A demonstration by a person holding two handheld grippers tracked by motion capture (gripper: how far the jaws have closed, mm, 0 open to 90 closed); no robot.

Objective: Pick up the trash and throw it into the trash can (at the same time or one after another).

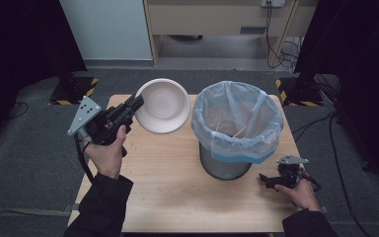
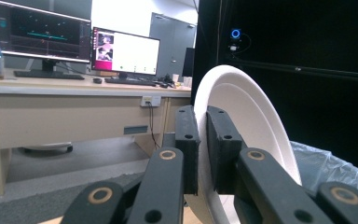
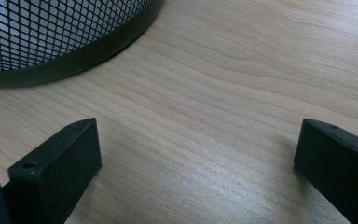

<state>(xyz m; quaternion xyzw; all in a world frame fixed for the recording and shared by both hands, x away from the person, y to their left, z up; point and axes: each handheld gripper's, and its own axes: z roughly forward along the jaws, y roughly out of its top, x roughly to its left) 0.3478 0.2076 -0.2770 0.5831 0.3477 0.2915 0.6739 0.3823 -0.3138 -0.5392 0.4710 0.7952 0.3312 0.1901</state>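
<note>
While the left gripper [image 1: 137, 104] pinches the rim of the white bowl [image 1: 164, 106], the bowl hangs in the air over the far left part of the table [image 1: 172, 192], tilted so that its hollow side faces up and toward the person. In the left gripper view the two jaws stand clenched on the thin rim of the bowl [image 2: 256, 121], one pad on each face, and the bowl is almost on its edge there.

What matters for the coming move is that the lined waste bin [image 1: 237, 123] stands to the right of the bowl, just beside it but not touching. Its open mouth, wrapped in a pale plastic bag [image 1: 269, 143], is at about the same level as the bowl in the high view. I judge that the bowl must travel to the right and tip over this mouth; the left hand [image 1: 106, 153] is clearly the nearer one for that.

Resting near the right edge of the table, the right gripper [image 1: 265, 180] holds nothing. Its jaws are spread wide over bare wood, close to the mesh base of the bin [image 3: 51, 42].
</note>
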